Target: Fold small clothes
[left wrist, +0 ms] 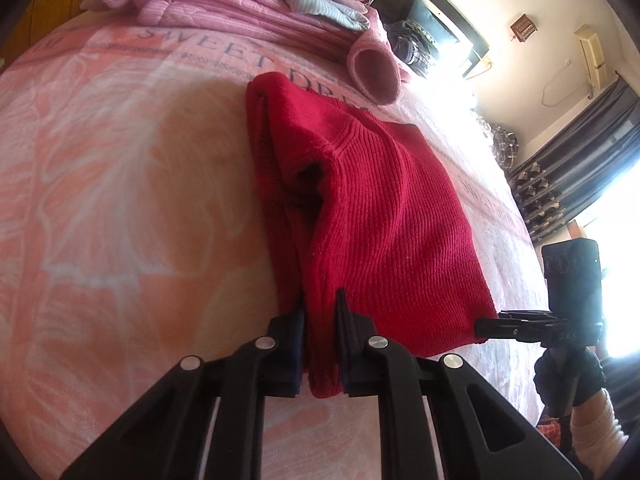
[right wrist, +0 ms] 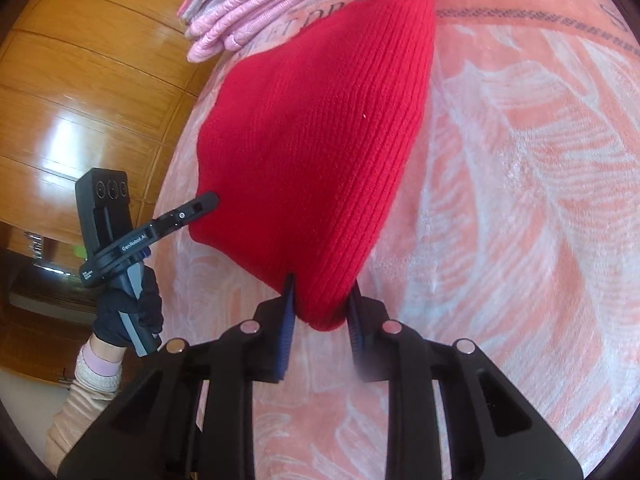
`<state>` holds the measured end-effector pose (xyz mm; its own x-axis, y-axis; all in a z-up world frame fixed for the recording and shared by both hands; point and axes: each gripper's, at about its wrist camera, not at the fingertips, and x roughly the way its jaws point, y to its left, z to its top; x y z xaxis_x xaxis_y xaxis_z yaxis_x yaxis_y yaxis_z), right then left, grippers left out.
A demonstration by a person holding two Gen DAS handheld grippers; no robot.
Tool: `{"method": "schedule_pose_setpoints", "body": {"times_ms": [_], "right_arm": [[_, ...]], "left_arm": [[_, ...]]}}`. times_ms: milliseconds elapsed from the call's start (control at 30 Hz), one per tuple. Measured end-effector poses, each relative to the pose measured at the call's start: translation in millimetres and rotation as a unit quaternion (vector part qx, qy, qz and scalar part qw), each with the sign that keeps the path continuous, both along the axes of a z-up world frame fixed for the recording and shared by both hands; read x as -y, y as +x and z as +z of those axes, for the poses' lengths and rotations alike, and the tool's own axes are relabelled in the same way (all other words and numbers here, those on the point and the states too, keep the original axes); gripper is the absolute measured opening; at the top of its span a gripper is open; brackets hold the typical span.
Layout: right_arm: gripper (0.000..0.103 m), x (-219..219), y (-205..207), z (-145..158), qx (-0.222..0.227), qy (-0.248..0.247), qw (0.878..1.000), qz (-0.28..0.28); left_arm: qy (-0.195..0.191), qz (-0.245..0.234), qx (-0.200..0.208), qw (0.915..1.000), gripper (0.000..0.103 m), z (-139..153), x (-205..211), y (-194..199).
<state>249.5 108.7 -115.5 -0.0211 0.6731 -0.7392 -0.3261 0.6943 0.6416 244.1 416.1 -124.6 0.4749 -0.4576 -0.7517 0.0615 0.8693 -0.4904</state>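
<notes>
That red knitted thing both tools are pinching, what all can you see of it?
The red knitted garment is a small ribbed piece, soft and woolly by its look, already folded into layers, with a seam and a dark opening showing in the left wrist view. It lies on the pink patterned bedspread, below a stack of pink folded clothes. The left gripper and the right gripper each clamp a near corner of it.

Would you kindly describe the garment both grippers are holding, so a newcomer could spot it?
On the pink floral bedspread, below the stack of pink folded clothes, lies a red ribbed-knit sweater, folded. It is the only deep red item, pinched at its near corners by the left gripper and right gripper.
</notes>
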Motion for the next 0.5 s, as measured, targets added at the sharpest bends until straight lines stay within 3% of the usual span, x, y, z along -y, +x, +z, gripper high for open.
{"method": "schedule_pose_setpoints", "body": {"times_ms": [233, 300, 367, 467, 500], "right_arm": [[0.025, -1, 2, -9, -0.002, -0.011, 1.0, 0.005], [0.032, -3, 3, -7, -0.003, -0.011, 1.0, 0.015], [0.049, -1, 4, 2, 0.007, -0.007, 1.0, 0.018], [0.055, 2, 9, 20, 0.035, 0.002, 0.999, 0.01], [0.055, 4, 11, 23, 0.039, 0.007, 0.999, 0.006]], "left_arm": [[-0.023, 0.001, -0.01, 0.9997, 0.018, -7, -4, 3], [-0.046, 0.002, -0.025, 0.9986, 0.022, -5, -9, 6], [-0.043, 0.003, -0.032, 0.9985, 0.022, 4, -15, 8], [-0.025, 0.026, 0.0, 0.9994, 0.025, 30, -29, 17], [-0.022, 0.031, 0.008, 0.9993, 0.033, 37, -33, 25]]}}
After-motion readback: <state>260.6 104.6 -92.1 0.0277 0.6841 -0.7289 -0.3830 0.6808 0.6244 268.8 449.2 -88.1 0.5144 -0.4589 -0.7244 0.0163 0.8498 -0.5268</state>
